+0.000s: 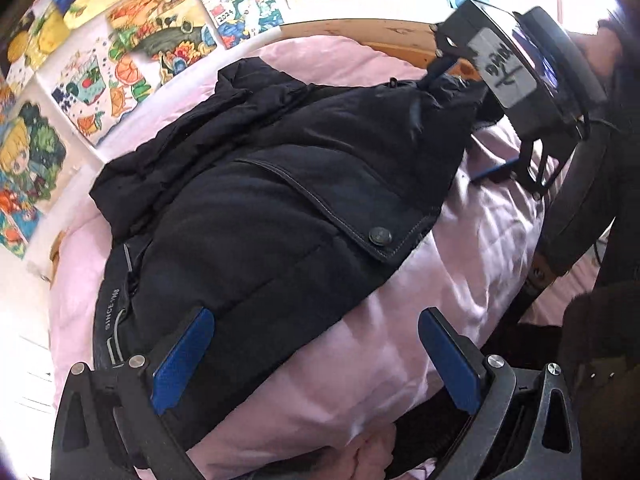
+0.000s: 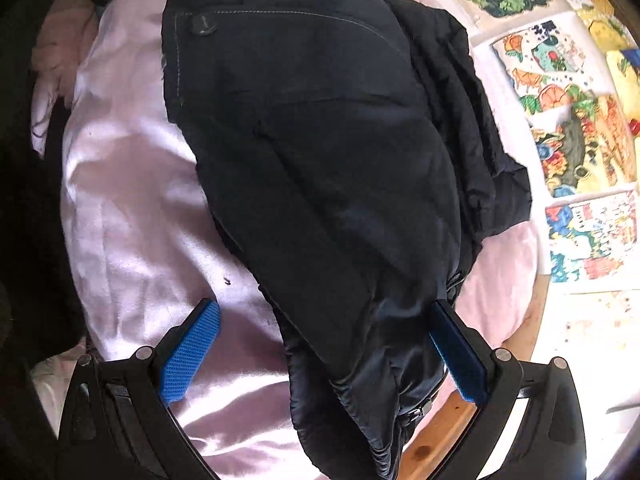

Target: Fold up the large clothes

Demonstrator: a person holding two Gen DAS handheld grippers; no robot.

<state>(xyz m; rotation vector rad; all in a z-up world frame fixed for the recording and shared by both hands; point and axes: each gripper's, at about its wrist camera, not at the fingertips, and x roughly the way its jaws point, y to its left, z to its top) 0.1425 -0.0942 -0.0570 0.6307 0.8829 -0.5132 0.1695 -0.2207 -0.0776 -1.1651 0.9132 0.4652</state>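
Both grippers, left gripper [image 1: 316,344] and right gripper [image 2: 324,344], held jaws apart over the black puffer jacket [image 1: 264,200] on the pink-sheeted bed [image 1: 460,248].

The black jacket [image 2: 320,160] runs past the top and bottom edges of the right wrist view, so its full outline cannot be told. In the left wrist view the right claw [image 1: 436,76] is motion-blurred, its fingertips sunk in dark folds. The wall drawings [image 1: 120,60] are cropped.

The jacket [image 1: 280,184] is matt, puffy dark cloth with a dull metal snap [image 1: 380,236]. The pink sheet [image 1: 460,264] looks satiny. Blue finger pads [image 2: 192,352] are rough-textured. The bedframe [image 1: 372,36] is wood.
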